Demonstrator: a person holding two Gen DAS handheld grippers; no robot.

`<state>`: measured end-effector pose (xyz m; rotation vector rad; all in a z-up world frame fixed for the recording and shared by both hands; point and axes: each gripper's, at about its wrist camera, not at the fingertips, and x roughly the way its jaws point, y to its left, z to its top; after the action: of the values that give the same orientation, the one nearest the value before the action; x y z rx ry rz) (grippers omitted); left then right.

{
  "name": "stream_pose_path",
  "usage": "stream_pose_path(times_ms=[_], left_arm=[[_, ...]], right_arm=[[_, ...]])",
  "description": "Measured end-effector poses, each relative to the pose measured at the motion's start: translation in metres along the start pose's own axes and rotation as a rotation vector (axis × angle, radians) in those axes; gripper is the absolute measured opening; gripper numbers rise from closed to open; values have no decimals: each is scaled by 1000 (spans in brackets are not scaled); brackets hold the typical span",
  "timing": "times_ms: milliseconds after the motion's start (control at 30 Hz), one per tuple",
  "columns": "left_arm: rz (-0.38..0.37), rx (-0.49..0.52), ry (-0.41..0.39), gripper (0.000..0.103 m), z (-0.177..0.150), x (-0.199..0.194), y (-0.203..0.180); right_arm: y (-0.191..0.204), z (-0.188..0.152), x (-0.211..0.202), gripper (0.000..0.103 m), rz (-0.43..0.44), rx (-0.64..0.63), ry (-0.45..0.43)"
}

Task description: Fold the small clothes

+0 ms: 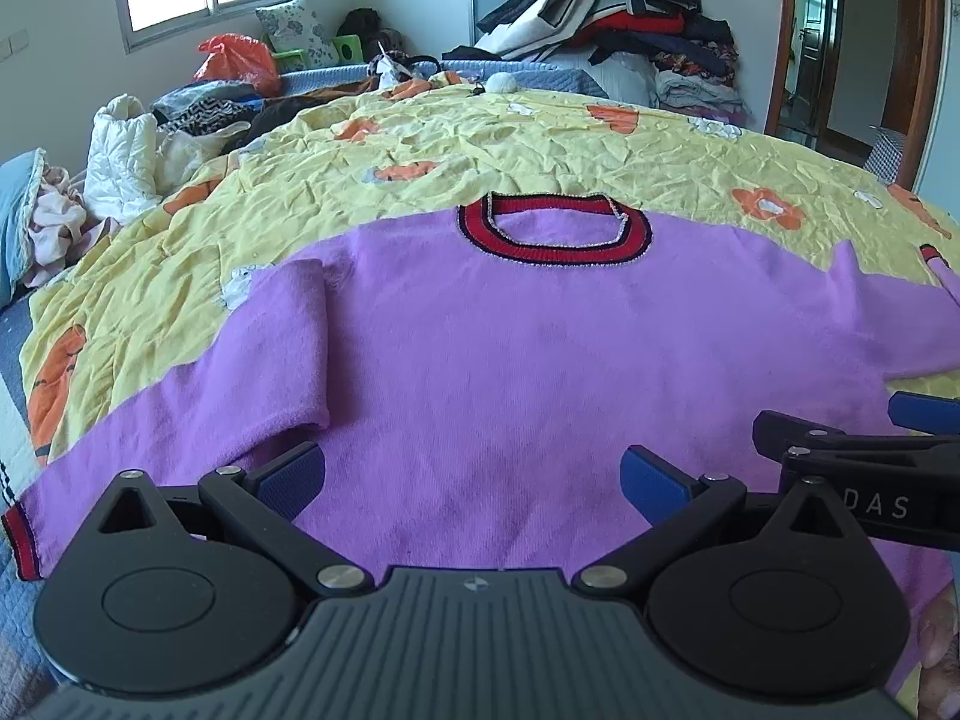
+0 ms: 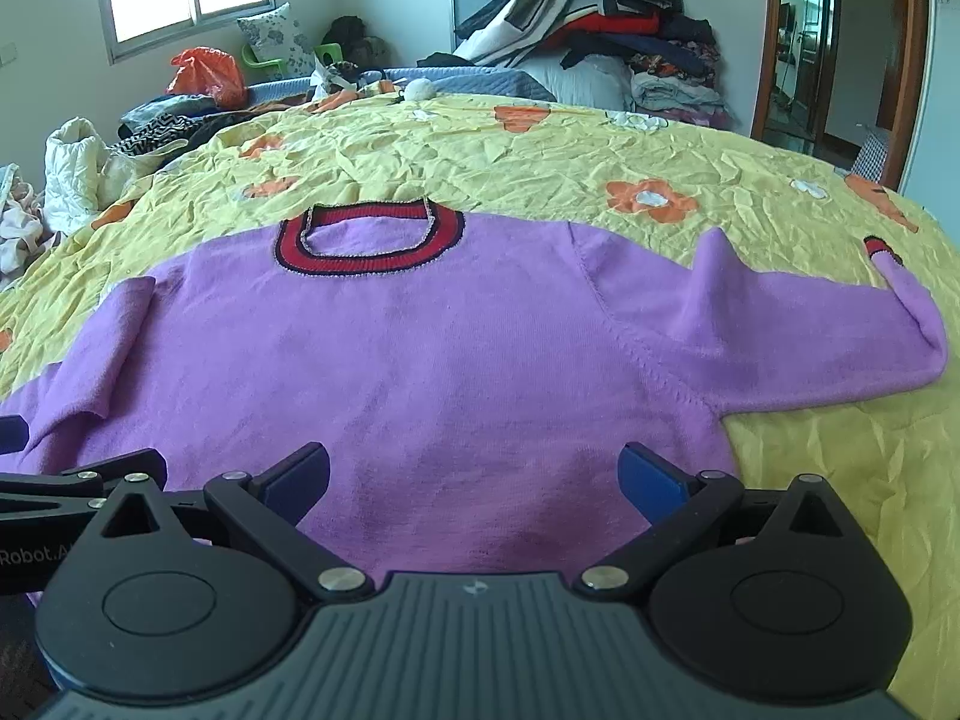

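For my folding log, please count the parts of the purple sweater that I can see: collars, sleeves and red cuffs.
Collar: 1
Sleeves: 2, left sleeve and right sleeve
Red cuffs: 2, left cuff and right cuff
Total: 5

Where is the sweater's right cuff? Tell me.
In the right wrist view, the cuff lies far right on the yellow bedspread, at the end of the sleeve, which doubles back beside an orange flower print.

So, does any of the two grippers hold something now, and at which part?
Nothing is held. The left gripper and the right gripper are both open, over the lower part of the purple sweater, with no fabric between the fingers.
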<state>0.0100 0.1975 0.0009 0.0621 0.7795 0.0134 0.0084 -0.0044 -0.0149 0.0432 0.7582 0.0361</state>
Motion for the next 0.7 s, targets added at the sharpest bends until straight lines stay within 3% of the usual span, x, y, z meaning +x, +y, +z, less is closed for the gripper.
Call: stream_pose_path(times_ms=[267,467,700], left_arm=[[-3,-49,1,103,-6,0,2],[43,-55,-32,103,-9,-5,-2],[83,-58,14,103,-5,0,-2]], right_arm=[[-2,1,0,103,1,-1,17],[-3,0,0,103,5,-8,18],[-5,2,-1,103,9,-10,18]])
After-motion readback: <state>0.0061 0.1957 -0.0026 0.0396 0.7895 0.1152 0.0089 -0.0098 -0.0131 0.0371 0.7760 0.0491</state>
